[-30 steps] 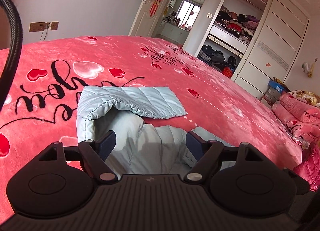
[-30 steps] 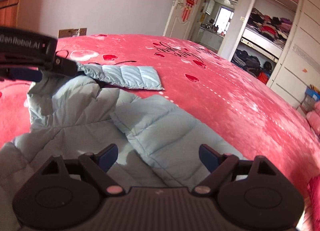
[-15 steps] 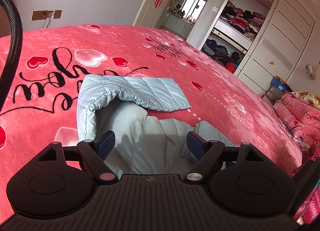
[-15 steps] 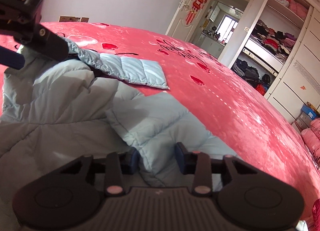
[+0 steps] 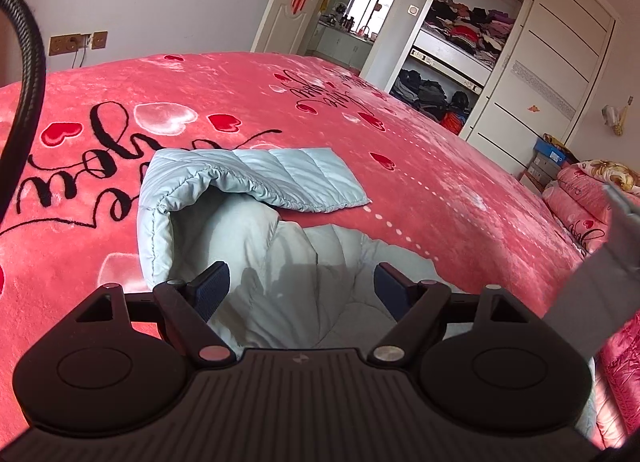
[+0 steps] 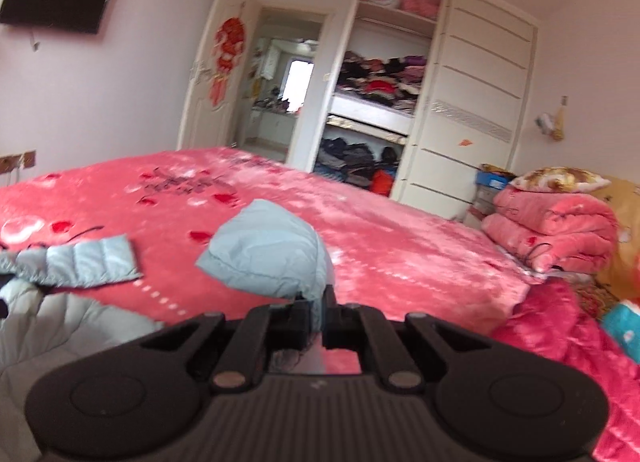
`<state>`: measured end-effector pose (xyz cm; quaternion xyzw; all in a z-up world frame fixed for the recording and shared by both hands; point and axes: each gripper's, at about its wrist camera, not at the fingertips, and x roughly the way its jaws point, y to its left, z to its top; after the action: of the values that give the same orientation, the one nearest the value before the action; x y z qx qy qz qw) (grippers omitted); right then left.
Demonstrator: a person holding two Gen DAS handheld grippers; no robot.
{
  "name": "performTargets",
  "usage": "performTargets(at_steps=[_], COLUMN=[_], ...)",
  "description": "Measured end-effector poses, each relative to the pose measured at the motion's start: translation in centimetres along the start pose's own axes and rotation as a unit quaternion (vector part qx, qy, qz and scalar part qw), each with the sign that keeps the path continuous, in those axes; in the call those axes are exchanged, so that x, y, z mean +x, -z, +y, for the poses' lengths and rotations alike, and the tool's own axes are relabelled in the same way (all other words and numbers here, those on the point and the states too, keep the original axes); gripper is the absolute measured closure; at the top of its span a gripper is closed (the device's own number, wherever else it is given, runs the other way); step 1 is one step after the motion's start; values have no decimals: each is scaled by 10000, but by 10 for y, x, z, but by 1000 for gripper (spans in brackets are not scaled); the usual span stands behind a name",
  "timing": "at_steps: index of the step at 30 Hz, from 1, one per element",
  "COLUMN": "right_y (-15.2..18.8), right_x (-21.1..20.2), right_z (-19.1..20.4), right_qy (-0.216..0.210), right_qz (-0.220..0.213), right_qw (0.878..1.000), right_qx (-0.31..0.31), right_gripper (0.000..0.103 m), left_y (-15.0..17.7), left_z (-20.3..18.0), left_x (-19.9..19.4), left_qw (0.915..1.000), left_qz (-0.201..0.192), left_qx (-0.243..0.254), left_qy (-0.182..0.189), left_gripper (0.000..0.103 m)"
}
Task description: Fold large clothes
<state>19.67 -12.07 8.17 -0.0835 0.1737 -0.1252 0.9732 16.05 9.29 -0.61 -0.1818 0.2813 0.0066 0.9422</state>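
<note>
The pale blue quilted jacket lies spread on the red heart-print blanket, one sleeve folded flat across toward two o'clock in the left wrist view. Over in the right wrist view, a corner of that same jacket is lifted clear of the blanket, bunched up at twelve o'clock from the right gripper, whose jaws are clamped tight on the fabric. The left gripper hovers above the jacket's body with its jaws spread wide, nothing pinched between them. Beyond the bed, at one o'clock, an open wardrobe shows stacked clothes, and folded pink bedding sits at three o'clock.
</note>
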Motion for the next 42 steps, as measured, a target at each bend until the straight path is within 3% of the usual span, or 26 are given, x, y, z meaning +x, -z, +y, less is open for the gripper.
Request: performTargets(at_steps=[5,10,17,23,29,32,34,42], right_y=[5,45,114,165,185,181,178,155], right_x=[-59,-102,-131,-145,-152,-154,-159,-192], right_z=[-91,-156,-211,-242,-243,-238,-234,-228], right_qy=[1230,2288,3125,3430,3345,3244,3190,2868], right_qz=[-253,-17,590,1174,1372,1361,1321,943], right_qw=[9913,9714,9403,9190,9155,9185,9199,9149], right_qx=[392,629,1210,1551,1766,1806,1857,2679], right_gripper=[102,102,102,101,99,80,50,34], left_y=[4,9,19,29,32,32,30,29], left_z=[-9,-19,-31,-39,-41,-39,-36,-42], left_x=[-2,-1,2,1,3,3,3,2], left_qw=[9998,9990,9967,9925,9882,9874,9874,9886], left_qz=[-12,-17,77,157,230,238,234,220], left_qx=[181,422,773,1151,1423,1465,1464,1351], left_qy=[78,157,240,389,517,550,562,620], left_gripper=[5,5,5,5,4,4,3,4])
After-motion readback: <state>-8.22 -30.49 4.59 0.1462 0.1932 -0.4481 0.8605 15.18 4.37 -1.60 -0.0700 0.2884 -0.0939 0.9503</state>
